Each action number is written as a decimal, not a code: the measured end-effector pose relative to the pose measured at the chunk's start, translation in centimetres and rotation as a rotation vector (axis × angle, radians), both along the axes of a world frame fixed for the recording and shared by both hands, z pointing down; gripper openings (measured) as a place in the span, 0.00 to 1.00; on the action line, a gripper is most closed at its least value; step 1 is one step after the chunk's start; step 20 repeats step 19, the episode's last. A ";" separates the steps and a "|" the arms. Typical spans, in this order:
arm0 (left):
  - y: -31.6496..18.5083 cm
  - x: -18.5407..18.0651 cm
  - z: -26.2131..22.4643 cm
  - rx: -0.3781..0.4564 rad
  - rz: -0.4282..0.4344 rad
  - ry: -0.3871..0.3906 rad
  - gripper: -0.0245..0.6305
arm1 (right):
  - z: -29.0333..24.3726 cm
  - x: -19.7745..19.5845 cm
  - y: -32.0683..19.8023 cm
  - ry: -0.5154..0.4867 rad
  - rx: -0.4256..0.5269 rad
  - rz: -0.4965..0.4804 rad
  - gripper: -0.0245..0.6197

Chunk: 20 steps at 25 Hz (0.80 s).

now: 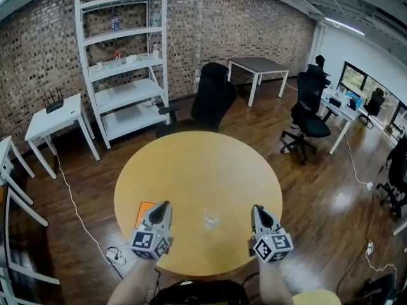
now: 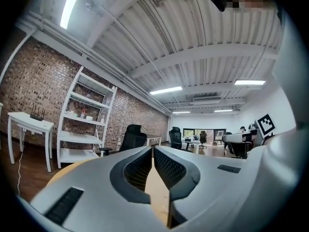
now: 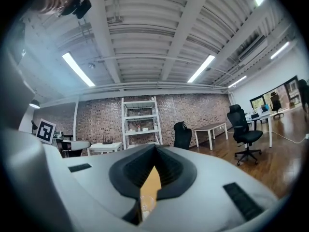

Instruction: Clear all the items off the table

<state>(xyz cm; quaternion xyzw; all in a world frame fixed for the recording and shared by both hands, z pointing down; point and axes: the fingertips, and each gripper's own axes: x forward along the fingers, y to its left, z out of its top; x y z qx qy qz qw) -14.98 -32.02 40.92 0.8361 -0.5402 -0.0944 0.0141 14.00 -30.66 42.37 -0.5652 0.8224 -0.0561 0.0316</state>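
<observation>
A round wooden table (image 1: pixel 197 170) fills the middle of the head view. On it stands a small clear glass (image 1: pixel 211 219) between my two grippers, near the front edge. An orange flat item (image 1: pixel 144 213) lies at the table's left front, partly hidden by my left gripper (image 1: pixel 165 205). That gripper is shut and empty, its tips meeting (image 2: pixel 152 149). My right gripper (image 1: pixel 257 208) is also shut with nothing in it, its tips together (image 3: pixel 155 147). Low through its jaws the glass (image 3: pixel 145 202) shows faintly.
A black office chair (image 1: pixel 212 97) stands behind the table. A white shelf unit (image 1: pixel 124 62) with small items stands against the brick wall. White side tables (image 1: pixel 57 116) are at left, more desks and chairs (image 1: pixel 308 110) at right. A power strip (image 1: pixel 113 255) and cable lie on the floor.
</observation>
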 end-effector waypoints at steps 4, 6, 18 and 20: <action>-0.2 0.1 0.3 -0.005 0.009 -0.012 0.05 | -0.1 -0.1 -0.1 0.012 0.009 0.007 0.04; -0.5 0.2 0.7 -0.017 0.010 -0.030 0.05 | -0.4 -0.1 -0.2 0.001 0.012 0.012 0.04; -0.9 1.0 1.5 -0.052 0.000 -0.039 0.05 | -0.3 0.3 -0.3 0.011 0.008 0.006 0.04; -1.0 1.0 1.5 -0.055 -0.001 -0.038 0.05 | -0.1 0.4 -0.3 0.014 0.005 0.005 0.04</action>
